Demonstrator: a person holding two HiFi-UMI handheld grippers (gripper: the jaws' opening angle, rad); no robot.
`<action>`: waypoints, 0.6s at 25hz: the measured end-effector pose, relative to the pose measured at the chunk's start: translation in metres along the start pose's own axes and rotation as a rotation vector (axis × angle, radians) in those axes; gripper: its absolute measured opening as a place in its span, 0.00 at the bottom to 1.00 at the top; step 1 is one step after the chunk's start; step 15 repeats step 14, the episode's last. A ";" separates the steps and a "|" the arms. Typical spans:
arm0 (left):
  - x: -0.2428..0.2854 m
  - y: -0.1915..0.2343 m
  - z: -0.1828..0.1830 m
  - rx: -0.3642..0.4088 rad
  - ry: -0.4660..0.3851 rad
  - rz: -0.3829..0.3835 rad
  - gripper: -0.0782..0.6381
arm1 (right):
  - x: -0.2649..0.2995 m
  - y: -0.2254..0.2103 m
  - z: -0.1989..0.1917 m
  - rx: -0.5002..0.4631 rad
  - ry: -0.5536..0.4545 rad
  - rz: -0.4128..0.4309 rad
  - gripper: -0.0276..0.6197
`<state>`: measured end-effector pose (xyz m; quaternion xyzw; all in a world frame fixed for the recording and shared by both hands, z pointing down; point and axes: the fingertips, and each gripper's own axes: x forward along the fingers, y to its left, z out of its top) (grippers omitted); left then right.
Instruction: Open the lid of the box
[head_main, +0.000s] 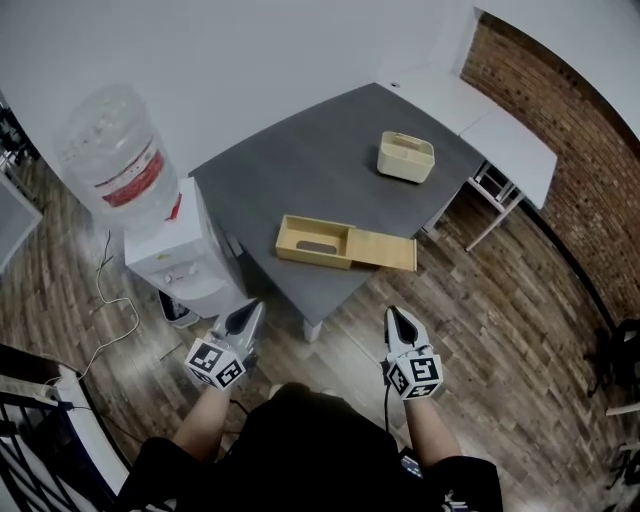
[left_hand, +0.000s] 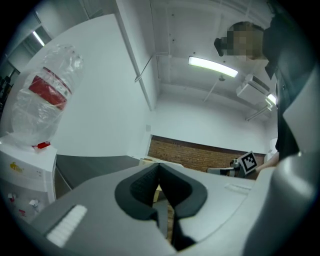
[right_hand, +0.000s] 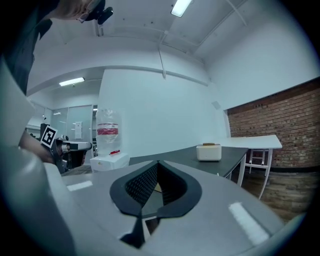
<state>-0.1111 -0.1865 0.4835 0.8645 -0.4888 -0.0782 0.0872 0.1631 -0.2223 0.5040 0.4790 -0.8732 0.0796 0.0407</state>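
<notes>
A flat wooden box lies near the front edge of the grey table, its sliding lid pushed out to the right so that the tray is uncovered. Both grippers hang in front of the person, over the floor and short of the table. My left gripper is shut, with nothing between its jaws. My right gripper is also shut and empty. In the left gripper view the jaws meet at the tip; the right gripper shows the same in its own view.
A cream box with a slotted wooden top stands far back on the table, and it shows in the right gripper view too. A water dispenser with a large bottle stands left of the table. White tables line the brick wall.
</notes>
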 end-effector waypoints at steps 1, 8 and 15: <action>-0.002 0.002 0.000 -0.002 0.000 0.002 0.11 | 0.001 0.002 -0.001 -0.008 0.005 0.002 0.05; -0.010 0.015 -0.004 -0.018 0.000 0.007 0.11 | 0.005 0.007 -0.001 -0.028 0.015 -0.007 0.05; -0.014 0.014 -0.004 -0.014 0.007 -0.012 0.11 | 0.000 0.014 0.001 -0.012 -0.005 -0.018 0.05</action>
